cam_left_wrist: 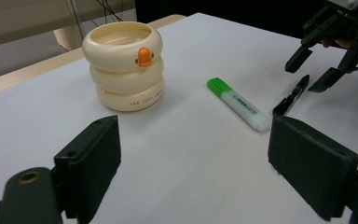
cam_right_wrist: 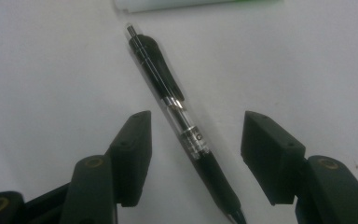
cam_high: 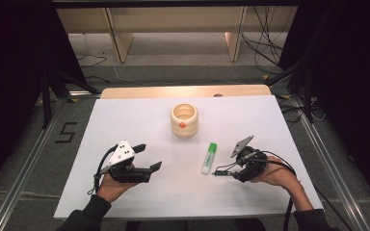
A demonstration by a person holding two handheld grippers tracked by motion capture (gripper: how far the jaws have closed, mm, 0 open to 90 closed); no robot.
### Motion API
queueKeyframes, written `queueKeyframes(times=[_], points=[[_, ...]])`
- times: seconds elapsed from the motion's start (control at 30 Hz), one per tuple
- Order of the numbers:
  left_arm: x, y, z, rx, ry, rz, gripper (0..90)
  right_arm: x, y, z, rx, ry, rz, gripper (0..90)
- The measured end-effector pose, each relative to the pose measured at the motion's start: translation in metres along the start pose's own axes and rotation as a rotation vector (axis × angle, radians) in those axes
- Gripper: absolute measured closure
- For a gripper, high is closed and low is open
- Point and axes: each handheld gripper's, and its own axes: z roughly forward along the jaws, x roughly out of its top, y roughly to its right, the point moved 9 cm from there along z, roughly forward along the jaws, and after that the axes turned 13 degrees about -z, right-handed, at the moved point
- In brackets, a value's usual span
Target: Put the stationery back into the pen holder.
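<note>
A black click pen lies on the white sheet between the jaws of my right gripper. The jaws stand apart on either side of its barrel and neither pad touches it. In the high view that right gripper sits at the right front over the pen. Just beyond the pen lies a green-capped highlighter. A cream ringed cup with an orange mark stands upright at the table's middle. My left gripper rests at the left front, open and empty, facing the cup and the highlighter.
The white sheet covers the tabletop, with a wooden strip along the far edge. Dark stands and cables flank the table. A wooden shelf frame stands on the floor beyond.
</note>
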Motion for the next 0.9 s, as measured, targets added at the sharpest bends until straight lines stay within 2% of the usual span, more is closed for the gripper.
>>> queueKeyframes(times=[0.27,0.33,0.4,0.9], points=[[-0.001,0.0,0.0,0.0,-0.006,0.002,16.5,-0.005,0.001,0.006,0.012,-0.028,-0.023,49.7],[-0.001,0.0,0.001,0.0,-0.007,0.002,16.5,-0.006,0.003,0.008,0.011,-0.031,-0.044,50.9],[-0.001,0.0,0.001,0.0,-0.006,0.003,16.5,-0.006,0.002,0.008,0.011,-0.037,-0.035,52.1],[-0.001,0.001,0.001,-0.003,-0.007,0.004,16.5,-0.005,0.001,0.016,0.039,-0.083,-0.097,61.0]])
